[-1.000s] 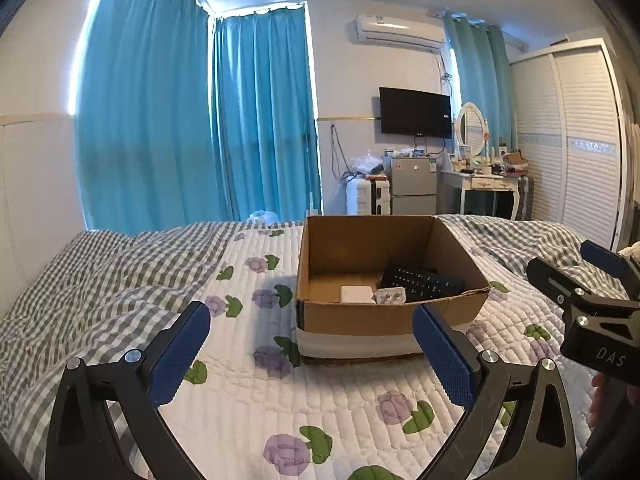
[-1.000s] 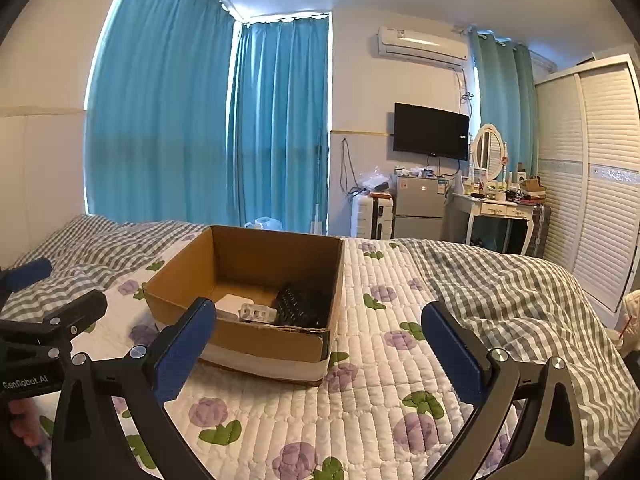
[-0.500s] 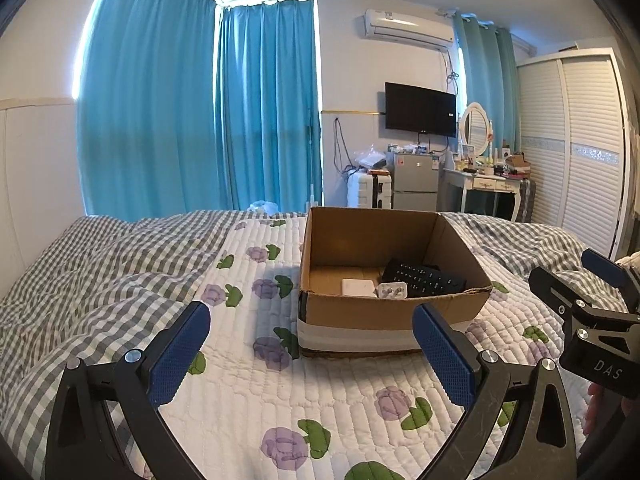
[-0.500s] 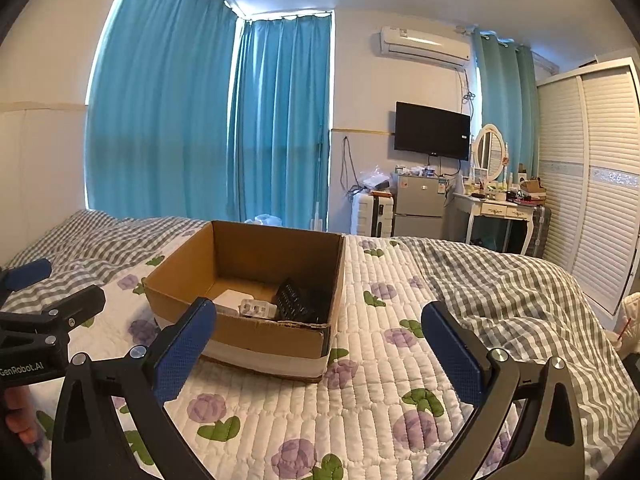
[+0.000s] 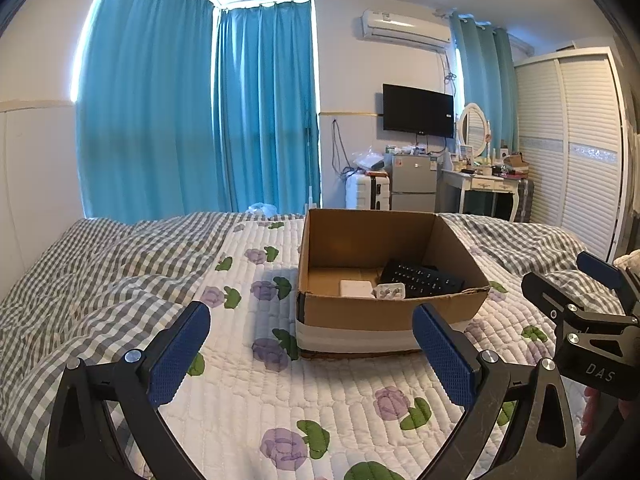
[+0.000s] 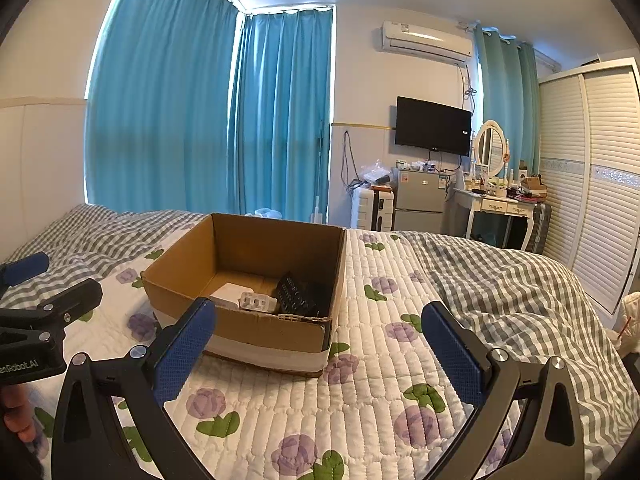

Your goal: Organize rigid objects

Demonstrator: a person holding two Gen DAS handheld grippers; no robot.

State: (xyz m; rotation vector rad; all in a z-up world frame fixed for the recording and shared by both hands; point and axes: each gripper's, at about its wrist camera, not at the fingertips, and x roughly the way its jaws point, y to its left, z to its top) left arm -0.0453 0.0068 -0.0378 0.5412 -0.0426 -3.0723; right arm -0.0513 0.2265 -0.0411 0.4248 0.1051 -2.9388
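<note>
- Box (image 5: 384, 312): open cardboard carton, centre-right of the left wrist frame and centre-left of the right wrist frame (image 6: 256, 328). It rests on the quilt (image 5: 248, 392), with a white band around its base.
- Contents: a black keyboard (image 5: 420, 282) leans against the right inner wall; a flat white block (image 5: 355, 289) lies on the floor of the box; a small white plug (image 5: 390, 291) lies between the two, touching or just beside the keyboard.
- Left gripper (image 5: 312, 354): lower frame, jaws spread wide, nothing between the blue pads. It hangs above the quilt, near the box front.
- Right gripper (image 6: 318, 354): lower frame, jaws spread wide, empty, above the quilt near the box's front right corner.
- Each gripper shows at the other view's edge.
- Background: blue curtains (image 5: 192, 120) upper left, TV (image 5: 418, 110) upper right, wardrobe (image 5: 576, 148) far right.
</note>
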